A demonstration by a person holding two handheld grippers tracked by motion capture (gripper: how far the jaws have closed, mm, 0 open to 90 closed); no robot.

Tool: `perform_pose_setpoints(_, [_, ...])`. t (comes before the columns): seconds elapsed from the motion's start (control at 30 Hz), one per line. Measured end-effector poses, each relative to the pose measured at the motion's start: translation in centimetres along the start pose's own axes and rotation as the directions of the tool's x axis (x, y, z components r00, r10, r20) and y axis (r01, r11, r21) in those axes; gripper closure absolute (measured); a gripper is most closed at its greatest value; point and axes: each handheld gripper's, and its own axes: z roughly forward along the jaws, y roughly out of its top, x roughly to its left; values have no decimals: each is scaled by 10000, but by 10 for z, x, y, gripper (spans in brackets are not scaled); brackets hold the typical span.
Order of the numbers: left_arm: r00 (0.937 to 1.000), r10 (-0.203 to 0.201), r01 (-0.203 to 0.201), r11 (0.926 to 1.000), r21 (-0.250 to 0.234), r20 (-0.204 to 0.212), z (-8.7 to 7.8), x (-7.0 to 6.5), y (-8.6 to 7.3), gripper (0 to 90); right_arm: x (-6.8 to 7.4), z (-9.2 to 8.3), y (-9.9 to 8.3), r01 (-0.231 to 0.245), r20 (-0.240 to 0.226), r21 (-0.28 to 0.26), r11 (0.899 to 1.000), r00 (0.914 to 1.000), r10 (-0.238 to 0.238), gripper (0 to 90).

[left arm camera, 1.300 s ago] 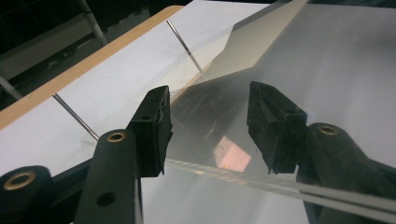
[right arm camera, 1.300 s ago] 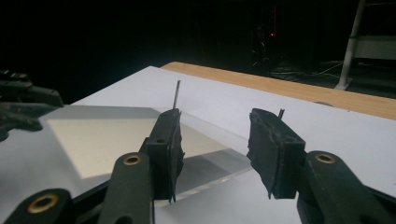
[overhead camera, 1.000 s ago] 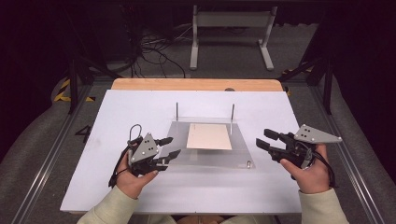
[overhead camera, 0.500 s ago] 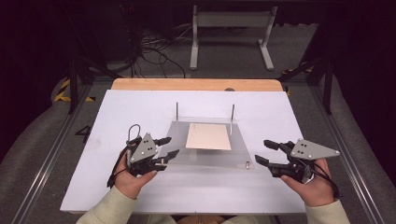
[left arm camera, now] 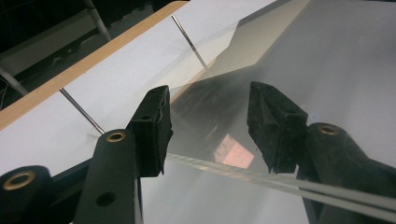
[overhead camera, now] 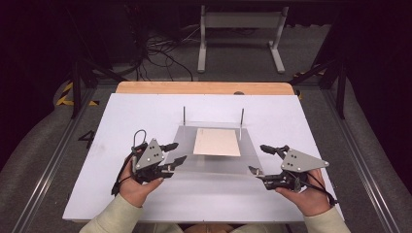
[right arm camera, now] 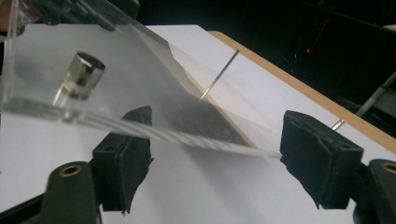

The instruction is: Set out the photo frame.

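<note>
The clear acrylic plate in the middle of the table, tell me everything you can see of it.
The clear acrylic plate is a flat, see-through rectangular sheet on the white table. Two thin metal pins stand upright at its far corners, and a short clear peg sits near one near corner. A tan square card shows at its middle. Its near edge crosses between the open jaws of both grippers.

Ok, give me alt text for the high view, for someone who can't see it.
Two hand-held grippers flank the near edge of a clear acrylic plate on a white table: the left gripper at its left corner, the right gripper, jaws apart, at its right. A tan card and two thin upright pins sit behind.
</note>
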Motion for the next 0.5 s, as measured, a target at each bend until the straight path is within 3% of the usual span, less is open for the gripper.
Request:
perform_pose_setpoints(0.23, [10000, 0, 0, 10000, -2, -6, 0, 0, 0, 492, 4, 12, 5, 296, -334, -490, 9984, 9990, -313, 294])
perform_pose_setpoints(0.33, [10000, 80, -80, 10000, 1, -11, 0, 0, 1, 500, 4, 18, 6, 555, -586, -610, 9966, 9965, -591, 426])
perform_pose_setpoints(0.43, [9997, 220, -220, 9998, 13, -83, 0, -2, 2, 520, 4, 20, 6, 471, -904, -596, 9971, 9945, -523, 572])
perform_pose_setpoints(0.5, [9992, 370, -370, 9993, -6, -169, -1, -4, 3, 536, 3, 20, 7, 429, -940, -572, 9974, 9944, -482, 574])
